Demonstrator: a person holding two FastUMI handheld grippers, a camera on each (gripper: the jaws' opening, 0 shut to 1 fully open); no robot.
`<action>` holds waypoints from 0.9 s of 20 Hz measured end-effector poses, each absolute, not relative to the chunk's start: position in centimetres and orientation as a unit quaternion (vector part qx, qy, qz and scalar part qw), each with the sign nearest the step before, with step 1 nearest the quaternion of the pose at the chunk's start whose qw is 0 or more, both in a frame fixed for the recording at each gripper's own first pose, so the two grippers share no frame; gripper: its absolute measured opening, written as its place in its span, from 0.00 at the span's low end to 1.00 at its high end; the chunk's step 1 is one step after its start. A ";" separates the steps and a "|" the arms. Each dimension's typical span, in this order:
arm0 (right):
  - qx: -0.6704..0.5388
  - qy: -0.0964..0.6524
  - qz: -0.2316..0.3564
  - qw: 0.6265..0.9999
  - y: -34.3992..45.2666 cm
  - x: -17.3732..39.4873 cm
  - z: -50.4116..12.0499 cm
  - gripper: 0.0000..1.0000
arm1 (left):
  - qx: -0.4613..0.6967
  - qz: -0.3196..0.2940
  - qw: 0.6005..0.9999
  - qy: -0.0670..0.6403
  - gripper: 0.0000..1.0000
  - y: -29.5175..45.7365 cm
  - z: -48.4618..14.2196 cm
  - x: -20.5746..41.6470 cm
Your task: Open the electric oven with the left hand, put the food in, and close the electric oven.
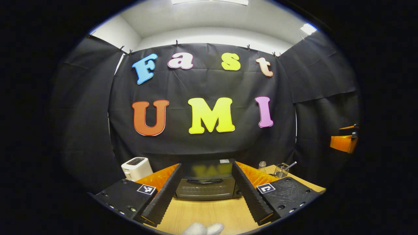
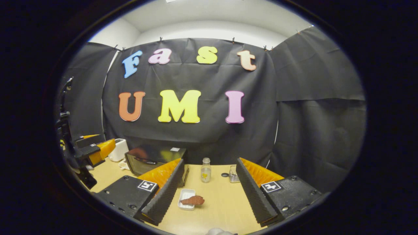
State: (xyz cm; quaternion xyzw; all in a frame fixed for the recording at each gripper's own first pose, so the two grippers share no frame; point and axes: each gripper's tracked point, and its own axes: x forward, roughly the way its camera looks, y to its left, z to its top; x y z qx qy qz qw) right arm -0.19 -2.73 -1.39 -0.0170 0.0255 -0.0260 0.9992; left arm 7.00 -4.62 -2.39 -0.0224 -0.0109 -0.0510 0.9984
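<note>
Two grippers, both mine, both spread wide and holding nothing; my left gripper [image 1: 206, 186] hangs above the wooden table [image 1: 209, 212], squarely facing the electric oven [image 1: 205, 184], whose door is closed; a white toaster [image 1: 136, 168] stands left of it; my right gripper [image 2: 209, 182] looks down on the food [image 2: 193, 200], a reddish-brown piece lying across a small white tray [image 2: 185, 195], just right of the oven; a glass bottle [image 2: 205, 170] stands behind.
</note>
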 end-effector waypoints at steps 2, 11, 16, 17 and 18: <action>-0.012 0.028 -0.034 0.999 -3.6 -0.5 -1.3 1.00 | -0.040 -0.066 0.997 -0.012 0.96 -6.1 -2.9 8.8; -0.014 0.066 -0.070 0.995 -5.6 -0.6 -2.3 1.00 | 0.002 -0.036 0.999 -0.014 0.96 -6.8 -9.3 19.6; -0.009 0.089 -0.080 0.993 -6.1 -0.1 -3.2 1.00 | -0.009 -0.015 0.999 0.050 0.96 -5.2 -14.7 24.1; -0.008 0.094 -0.081 0.992 -6.0 0.1 -3.6 1.00 | -0.008 -0.011 0.998 0.060 0.96 -4.8 -15.6 24.7; -0.006 0.098 -0.081 0.992 -6.0 0.2 -3.8 1.00 | -0.006 -0.010 0.998 0.068 0.96 -4.7 -16.2 25.3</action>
